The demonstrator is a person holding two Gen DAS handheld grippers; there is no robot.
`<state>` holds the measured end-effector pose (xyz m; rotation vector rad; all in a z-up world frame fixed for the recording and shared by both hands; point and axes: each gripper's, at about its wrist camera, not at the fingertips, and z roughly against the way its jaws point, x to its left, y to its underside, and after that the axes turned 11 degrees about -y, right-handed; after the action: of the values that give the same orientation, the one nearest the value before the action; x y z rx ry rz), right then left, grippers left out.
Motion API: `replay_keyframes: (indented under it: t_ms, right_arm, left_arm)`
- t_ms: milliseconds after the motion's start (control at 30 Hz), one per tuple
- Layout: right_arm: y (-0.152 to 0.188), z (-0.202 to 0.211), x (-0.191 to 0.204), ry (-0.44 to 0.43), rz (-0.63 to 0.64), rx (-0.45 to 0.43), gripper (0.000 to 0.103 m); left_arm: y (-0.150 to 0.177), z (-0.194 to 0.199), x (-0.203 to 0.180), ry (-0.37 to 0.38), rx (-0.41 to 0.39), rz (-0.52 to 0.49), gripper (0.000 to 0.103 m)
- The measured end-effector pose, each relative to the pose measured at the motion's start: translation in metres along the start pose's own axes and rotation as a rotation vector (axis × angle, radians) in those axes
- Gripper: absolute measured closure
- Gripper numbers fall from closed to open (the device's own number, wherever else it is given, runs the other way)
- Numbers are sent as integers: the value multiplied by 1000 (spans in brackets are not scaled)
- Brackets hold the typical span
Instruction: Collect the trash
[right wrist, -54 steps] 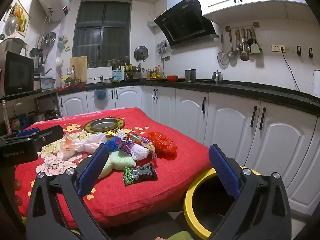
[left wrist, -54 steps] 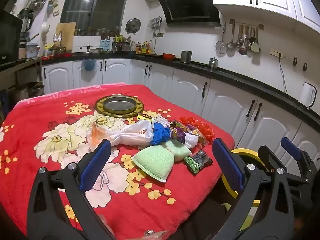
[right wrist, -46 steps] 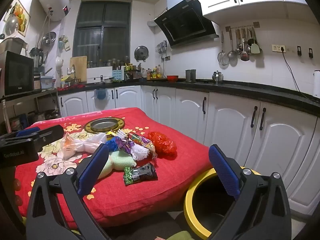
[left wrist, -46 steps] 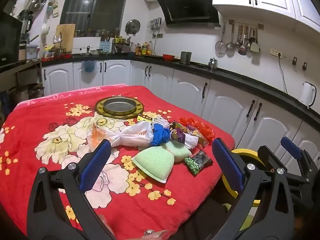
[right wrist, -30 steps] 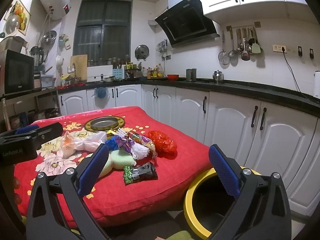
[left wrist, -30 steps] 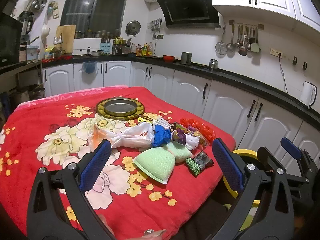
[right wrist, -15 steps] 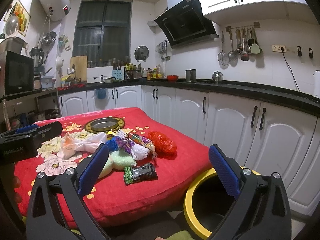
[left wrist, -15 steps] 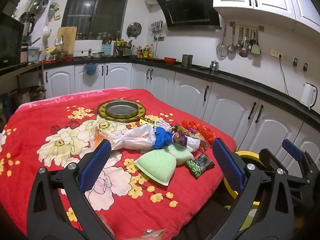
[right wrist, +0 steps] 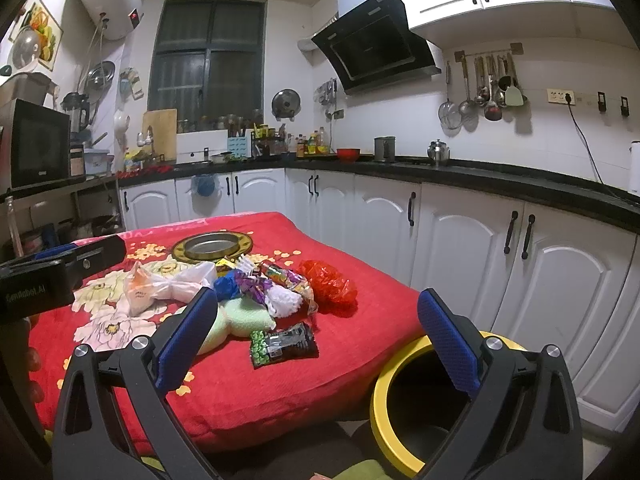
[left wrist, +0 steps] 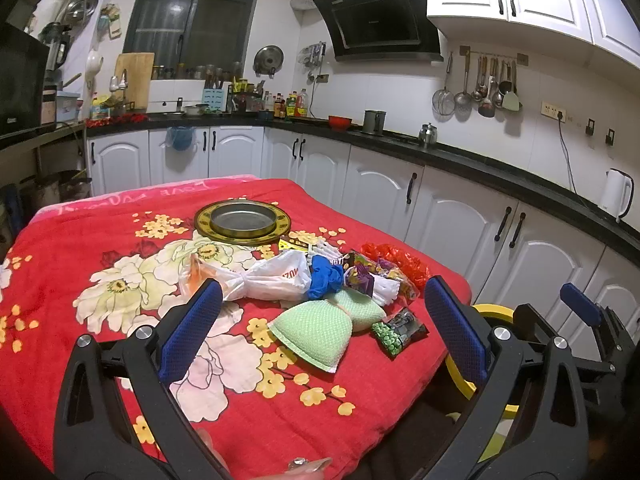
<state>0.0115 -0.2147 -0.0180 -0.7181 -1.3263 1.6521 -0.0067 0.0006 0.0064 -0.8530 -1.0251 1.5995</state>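
Since the earlier frames little has shifted; from the left wrist we see the left gripper spread wide and empty, one trash pile ahead on the red blanket. From the right wrist, our right gripper gapes empty, nearer the single green-and-black packet, lying crosswise just beyond, left of one yellow bin.

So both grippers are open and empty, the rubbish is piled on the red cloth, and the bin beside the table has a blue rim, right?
Nearly. The bin has a yellow rim, not blue; the right wrist view shows it beside the table. The rest holds: the left gripper and right gripper are open and empty, and the rubbish is piled on the red cloth.
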Motion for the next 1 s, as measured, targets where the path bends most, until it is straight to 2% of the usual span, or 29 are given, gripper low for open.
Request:
replay_keyframes:
  t_ms: [367, 667, 767, 1000]
  right_arm:
    - [3, -24, 10, -78, 13, 76, 6]
    - [-4, -60, 26, -174, 43, 145, 6]
    - [-5, -76, 24, -189, 42, 172, 6]
    - [0, -121, 3, -158, 11, 246, 6]
  left_arm:
    - [-11, 1, 14, 14, -37, 46, 10]
    - [-22, -9, 46, -76, -53, 97, 10]
    - [-25, -21, 61, -83, -18, 125, 10]
    - [-27, -53, 89, -123, 43, 168, 10]
